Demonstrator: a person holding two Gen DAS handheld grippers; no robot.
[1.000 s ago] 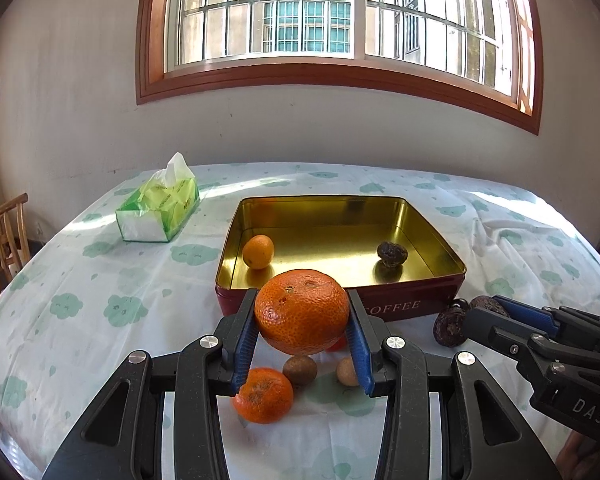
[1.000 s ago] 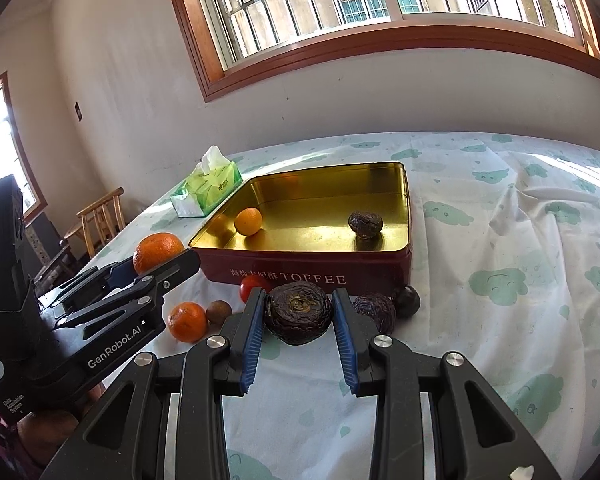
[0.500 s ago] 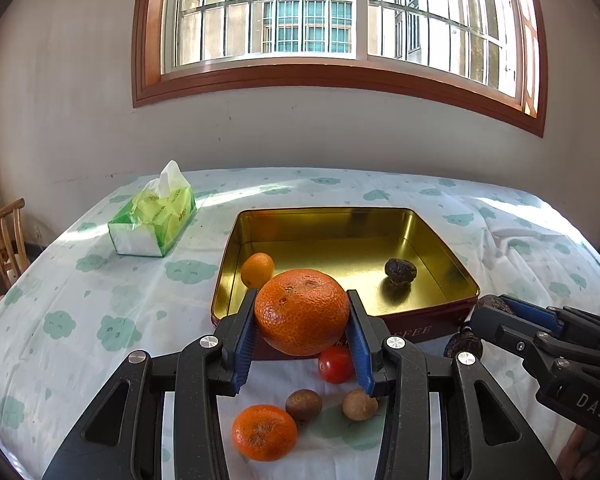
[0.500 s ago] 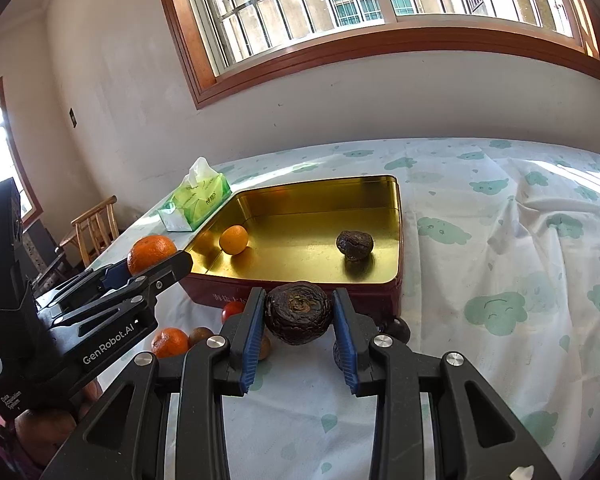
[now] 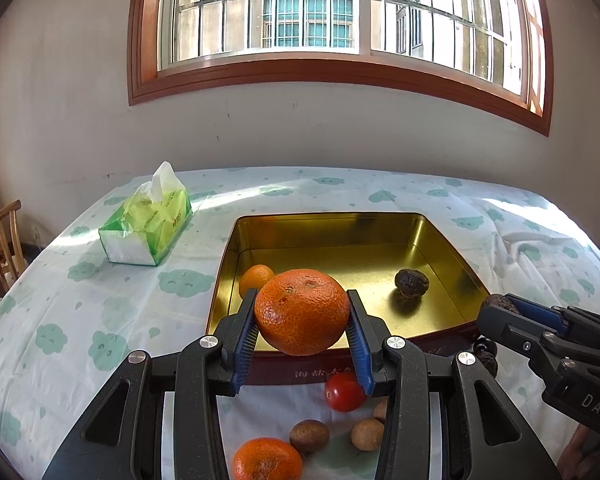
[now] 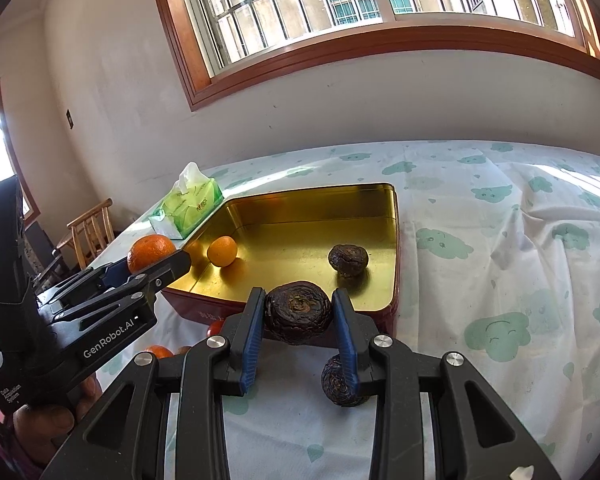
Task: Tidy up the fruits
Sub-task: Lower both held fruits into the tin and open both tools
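Left gripper (image 5: 302,328) clamping large orange (image 5: 302,311), right gripper (image 6: 298,320) clamping dark wrinkled fruit (image 6: 297,307), both hovering at tin (image 5: 452,248) near edge.

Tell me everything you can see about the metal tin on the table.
The tin is a shallow, square, lidless box, shiny gold inside and dark red outside with pale lettering. It sits flat on the cloud-print tablecloth. Inside lie a small orange near the left wall and a wrinkled dark fruit to the right, apart.
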